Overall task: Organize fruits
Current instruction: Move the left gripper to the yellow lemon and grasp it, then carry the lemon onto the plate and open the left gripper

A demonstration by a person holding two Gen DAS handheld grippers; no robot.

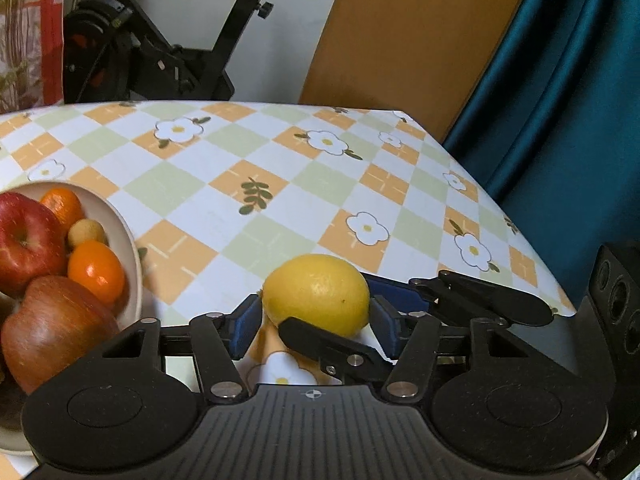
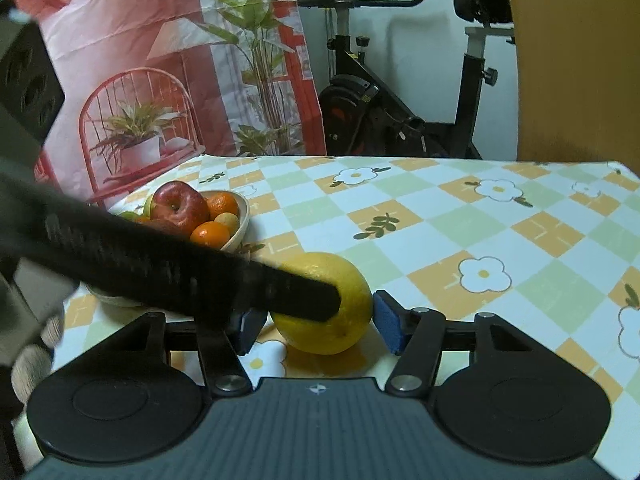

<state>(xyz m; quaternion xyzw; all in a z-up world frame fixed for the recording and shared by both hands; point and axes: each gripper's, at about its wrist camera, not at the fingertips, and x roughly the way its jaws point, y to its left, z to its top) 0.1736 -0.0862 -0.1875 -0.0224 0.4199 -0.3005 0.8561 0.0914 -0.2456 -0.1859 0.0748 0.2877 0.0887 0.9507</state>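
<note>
Checkered floral tablecloth [image 1: 192, 200], exercise bike [image 2: 380, 112] behind; right tool [image 2: 316, 318] released astride lemon [image 2: 332, 332]; left tool [image 1: 316, 316] grip unclear.

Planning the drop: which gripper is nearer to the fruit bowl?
Left. The left gripper is around the lemon, beside the bowl; the right gripper reaches the lemon from farther away.

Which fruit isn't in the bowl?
The yellow lemon. It sits alone on the tablecloth between the grippers, while the apples and oranges are piled in the white bowl.

Black tongs [image 1: 316, 322], blue pads [image 1: 244, 326]
</note>
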